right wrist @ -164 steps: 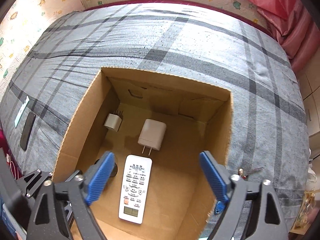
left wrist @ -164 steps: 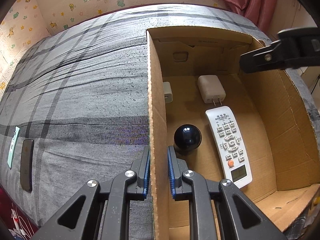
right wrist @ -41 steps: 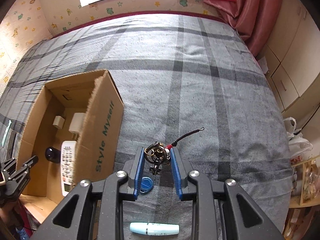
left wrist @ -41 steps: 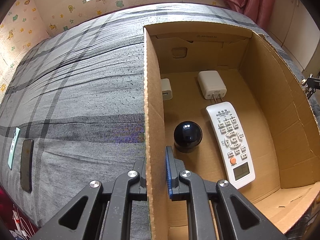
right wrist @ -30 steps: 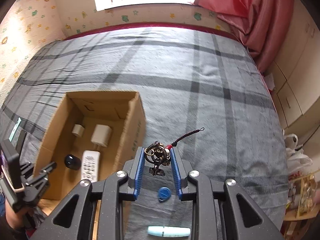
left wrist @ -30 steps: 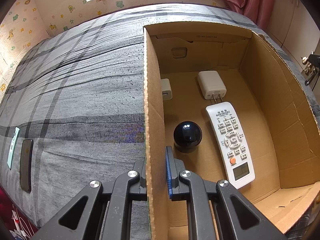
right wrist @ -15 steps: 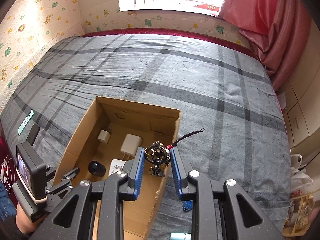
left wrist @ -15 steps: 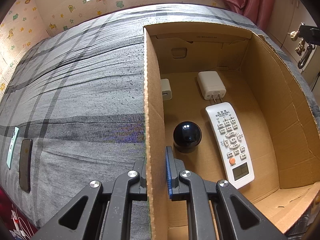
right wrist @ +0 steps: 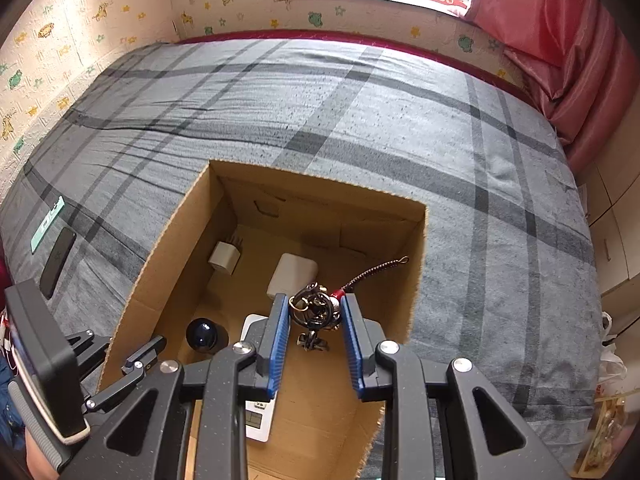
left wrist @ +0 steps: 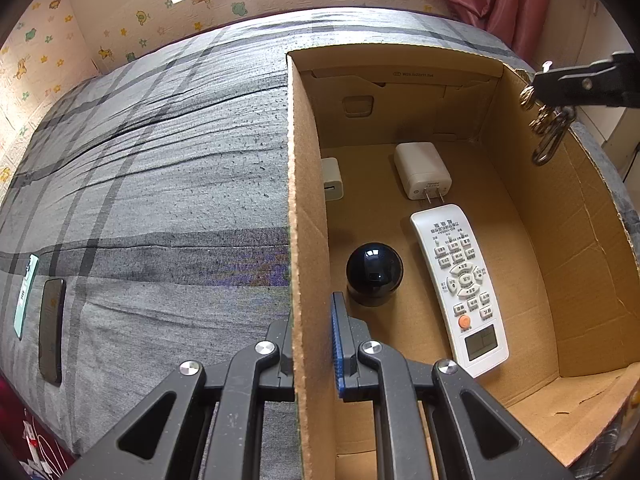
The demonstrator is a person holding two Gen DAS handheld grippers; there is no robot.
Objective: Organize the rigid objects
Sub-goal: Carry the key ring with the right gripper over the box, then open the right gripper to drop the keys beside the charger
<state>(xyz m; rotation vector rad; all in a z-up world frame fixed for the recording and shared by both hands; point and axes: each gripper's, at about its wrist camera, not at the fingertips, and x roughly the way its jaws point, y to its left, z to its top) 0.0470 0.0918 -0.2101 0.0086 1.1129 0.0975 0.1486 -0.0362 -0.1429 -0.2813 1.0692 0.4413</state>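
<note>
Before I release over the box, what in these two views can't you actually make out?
- Left wrist view: the left gripper's outer finger, hidden behind the cardboard box wall.
- Right wrist view: most of the remote control, covered by the right gripper and the keychain.
- Left wrist view: print on the remote's buttons, too small.
- Both views: the box's near corner, cut off by the frame.

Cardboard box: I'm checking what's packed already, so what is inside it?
Inside the cardboard box lie a white remote, a black dome-shaped gadget, a large white charger and a small white charger. The near corner is hidden behind its wall.
</note>
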